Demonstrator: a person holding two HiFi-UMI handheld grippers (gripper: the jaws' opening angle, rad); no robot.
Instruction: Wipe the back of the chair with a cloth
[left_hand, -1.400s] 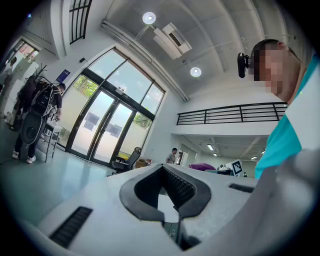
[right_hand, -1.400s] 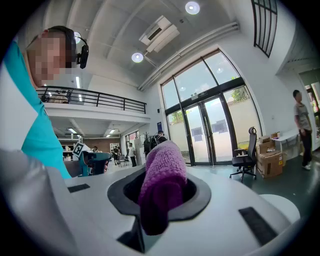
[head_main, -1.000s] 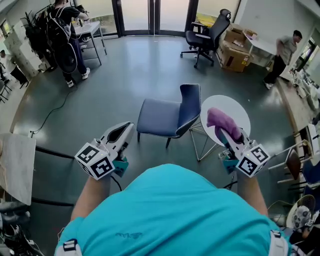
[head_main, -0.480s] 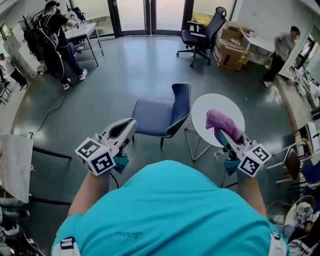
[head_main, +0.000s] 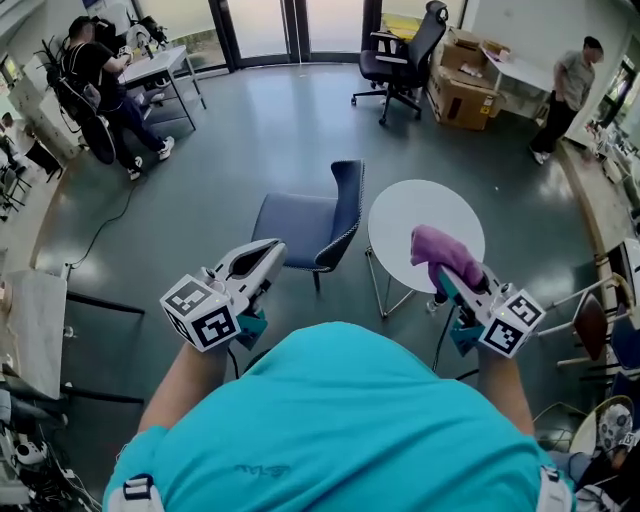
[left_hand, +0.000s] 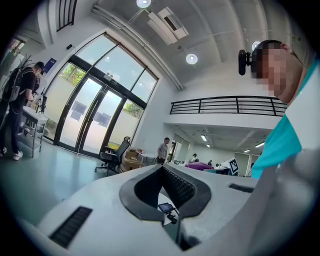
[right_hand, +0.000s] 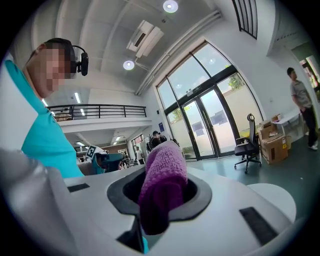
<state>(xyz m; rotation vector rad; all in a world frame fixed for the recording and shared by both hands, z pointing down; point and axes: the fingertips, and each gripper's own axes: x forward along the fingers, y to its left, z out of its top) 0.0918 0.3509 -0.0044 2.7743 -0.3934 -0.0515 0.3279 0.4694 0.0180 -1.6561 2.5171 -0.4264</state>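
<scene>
Your right gripper (head_main: 446, 280) is clamped on the purple cloth (head_main: 436, 250) above the round surface (head_main: 400, 215). Your left gripper (head_main: 268, 252) is clenched and empty, chair (head_main: 300, 222) ahead.

Both arms reach forward, side by side: left gripper (head_main: 270, 252) jaws together, nothing between them; right gripper (head_main: 445, 278) clamped on the purple cloth (head_main: 437, 248)

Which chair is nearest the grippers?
The blue chair beside the round white table; the black wheeled office chair stands far off by the glass doors.
</scene>
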